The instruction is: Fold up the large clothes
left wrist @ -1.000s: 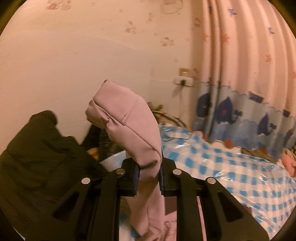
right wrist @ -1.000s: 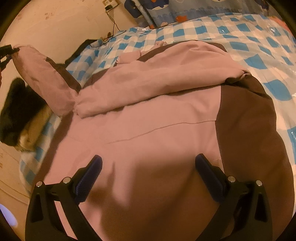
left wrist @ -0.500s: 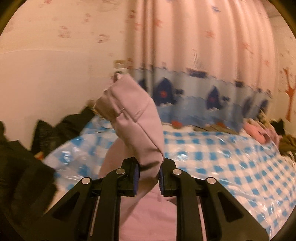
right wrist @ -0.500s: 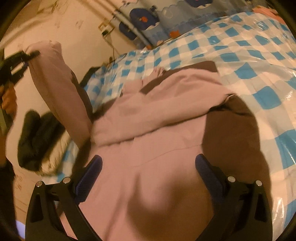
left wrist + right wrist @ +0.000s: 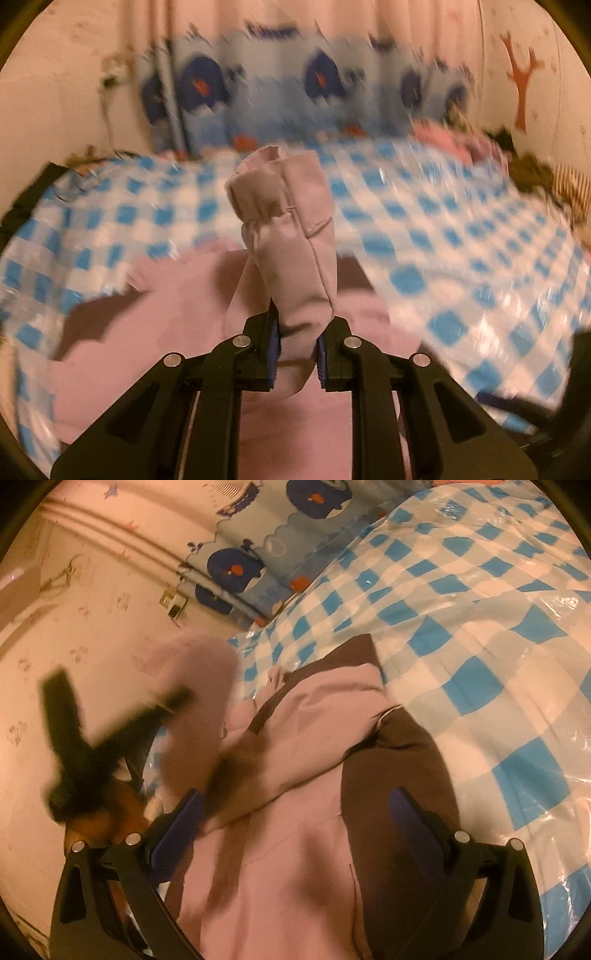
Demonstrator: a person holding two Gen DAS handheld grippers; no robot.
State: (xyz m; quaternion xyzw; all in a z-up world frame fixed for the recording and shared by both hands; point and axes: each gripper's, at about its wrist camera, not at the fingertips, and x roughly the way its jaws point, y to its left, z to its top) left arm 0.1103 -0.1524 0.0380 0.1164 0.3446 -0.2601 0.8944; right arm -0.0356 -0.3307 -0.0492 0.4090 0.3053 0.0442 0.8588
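A large pink and brown jacket lies spread on a bed with a blue and white checked cover. My left gripper is shut on the pink sleeve, cuff end sticking up above the jaws. The jacket body lies below it. In the right wrist view the left gripper is a blurred dark shape holding the raised sleeve over the jacket's left side. My right gripper is open and empty, hovering over the jacket's lower part.
A pink wall with a socket runs along the bed's left. A blue whale curtain hangs behind the bed. Pink and dark clothes are piled at the far right.
My left gripper has swung the sleeve rightward from beside the wall to over the jacket body, and the view has tipped down. My right gripper stays open, its view tilted up.
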